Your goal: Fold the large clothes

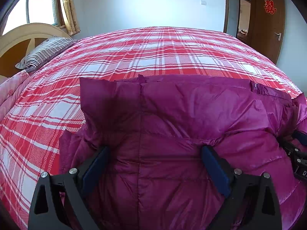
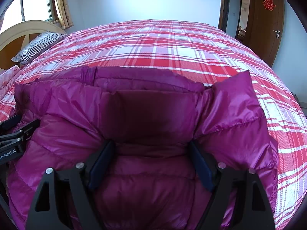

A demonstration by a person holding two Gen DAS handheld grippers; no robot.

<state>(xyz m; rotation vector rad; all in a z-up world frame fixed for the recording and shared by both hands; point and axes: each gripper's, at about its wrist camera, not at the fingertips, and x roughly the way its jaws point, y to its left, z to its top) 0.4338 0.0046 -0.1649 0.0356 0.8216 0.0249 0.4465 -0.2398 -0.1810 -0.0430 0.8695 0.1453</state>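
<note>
We see the purple down jacket lying on the bed in the lower half of both frames, bunched and only partly gathered, so we judge most of the folding is left. Our left hand-held gripper and right hand-held gripper each stand wide apart, with puffy fabric bulging between the fingers; we cannot tell if they really squeeze it.

The left tongs are matte black, with triangular cut-outs in the arms, round silver pins at the pivots and dark blue pads on the fingers. The right tongs match; white lettering marks one black body seen sidelong.
</note>
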